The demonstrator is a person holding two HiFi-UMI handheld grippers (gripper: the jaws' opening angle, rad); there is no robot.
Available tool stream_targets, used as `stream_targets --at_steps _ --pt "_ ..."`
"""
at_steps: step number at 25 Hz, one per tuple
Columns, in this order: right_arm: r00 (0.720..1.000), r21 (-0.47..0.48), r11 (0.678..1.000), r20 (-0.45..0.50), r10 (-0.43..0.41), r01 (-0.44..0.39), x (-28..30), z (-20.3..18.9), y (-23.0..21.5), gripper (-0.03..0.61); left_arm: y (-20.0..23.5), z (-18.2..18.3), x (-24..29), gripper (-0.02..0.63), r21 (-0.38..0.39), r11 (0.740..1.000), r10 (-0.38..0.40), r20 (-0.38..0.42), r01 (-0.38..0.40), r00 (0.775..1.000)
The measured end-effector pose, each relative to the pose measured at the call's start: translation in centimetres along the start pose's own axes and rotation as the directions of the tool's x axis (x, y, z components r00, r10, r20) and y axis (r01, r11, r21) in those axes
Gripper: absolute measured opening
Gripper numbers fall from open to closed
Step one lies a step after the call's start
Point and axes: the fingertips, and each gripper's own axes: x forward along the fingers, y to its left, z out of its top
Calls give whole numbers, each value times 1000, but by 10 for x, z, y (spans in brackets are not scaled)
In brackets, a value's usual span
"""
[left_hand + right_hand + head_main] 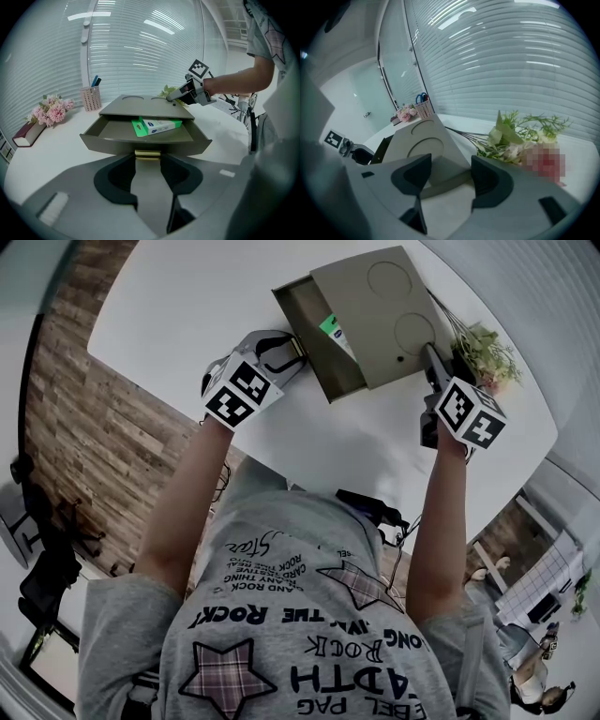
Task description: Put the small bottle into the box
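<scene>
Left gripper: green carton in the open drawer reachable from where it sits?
Probably not directly: the left gripper grips the brass handle, and the drawer front stands between it and the green carton. Released and lifted over, likely yes: nothing covers the carton.

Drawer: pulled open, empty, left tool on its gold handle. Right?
No, not empty. The drawer is pulled open, left tool on its gold handle, but a green-and-white carton lies inside. The left gripper view shows it.
</scene>
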Motion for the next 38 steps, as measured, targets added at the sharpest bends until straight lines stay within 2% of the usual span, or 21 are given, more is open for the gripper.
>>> stream_targets --at_steps 38 --pt "1000 11 1000 -21 -2 3 4 -1 8 244 3 40 39 175 -6 999 -32 5 32 999"
